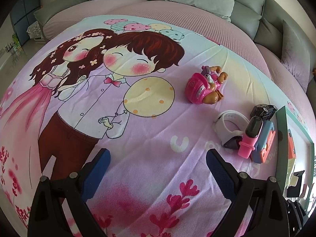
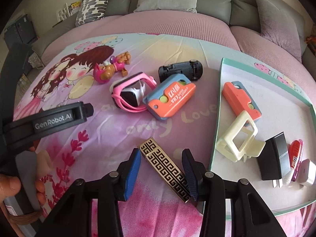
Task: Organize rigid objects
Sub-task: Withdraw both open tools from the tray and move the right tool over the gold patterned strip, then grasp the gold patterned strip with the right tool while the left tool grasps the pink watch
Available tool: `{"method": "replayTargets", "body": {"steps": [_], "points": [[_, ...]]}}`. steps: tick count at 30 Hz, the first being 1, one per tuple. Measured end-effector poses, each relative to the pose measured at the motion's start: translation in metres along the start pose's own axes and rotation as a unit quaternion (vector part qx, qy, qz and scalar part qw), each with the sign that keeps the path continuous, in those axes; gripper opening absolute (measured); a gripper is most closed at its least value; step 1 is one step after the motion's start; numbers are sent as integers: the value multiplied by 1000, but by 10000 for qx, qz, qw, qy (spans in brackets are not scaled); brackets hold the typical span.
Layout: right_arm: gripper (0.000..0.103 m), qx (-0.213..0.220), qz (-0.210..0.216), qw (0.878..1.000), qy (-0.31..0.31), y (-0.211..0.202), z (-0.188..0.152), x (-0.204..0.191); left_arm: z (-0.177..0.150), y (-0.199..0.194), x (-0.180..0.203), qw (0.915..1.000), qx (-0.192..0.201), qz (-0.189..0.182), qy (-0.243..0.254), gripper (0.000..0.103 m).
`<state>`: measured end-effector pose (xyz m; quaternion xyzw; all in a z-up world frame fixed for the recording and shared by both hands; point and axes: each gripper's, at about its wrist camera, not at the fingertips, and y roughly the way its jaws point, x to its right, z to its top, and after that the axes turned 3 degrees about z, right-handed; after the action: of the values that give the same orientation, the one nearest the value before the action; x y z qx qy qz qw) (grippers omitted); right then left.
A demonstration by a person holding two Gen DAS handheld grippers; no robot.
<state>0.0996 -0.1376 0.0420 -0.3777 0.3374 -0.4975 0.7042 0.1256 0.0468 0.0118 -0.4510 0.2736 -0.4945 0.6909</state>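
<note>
Straddling the gold-and-black patterned bar (image 2: 165,166), the right gripper (image 2: 162,172) has its jaws apart, not yet clamped. Right of the bar, the tray (image 2: 219,102) already holds several items; beyond the bar, four or five toys remain loose. The left gripper (image 1: 158,169) hangs open, empty.

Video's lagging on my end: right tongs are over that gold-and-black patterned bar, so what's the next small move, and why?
Probably close the right tongs on the gold-and-black bar. The bar lies between the open blue pads, apparently not yet gripped, and the tray holding already sorted items sits just to its right.
</note>
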Motion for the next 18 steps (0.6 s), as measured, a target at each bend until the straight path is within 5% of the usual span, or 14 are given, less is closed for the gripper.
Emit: {"method": "replayTargets", "body": {"steps": [18], "points": [[28,-57,54,9999,-112,5,-3,-5,1,1,5,10000,19,-30,66,98]]}}
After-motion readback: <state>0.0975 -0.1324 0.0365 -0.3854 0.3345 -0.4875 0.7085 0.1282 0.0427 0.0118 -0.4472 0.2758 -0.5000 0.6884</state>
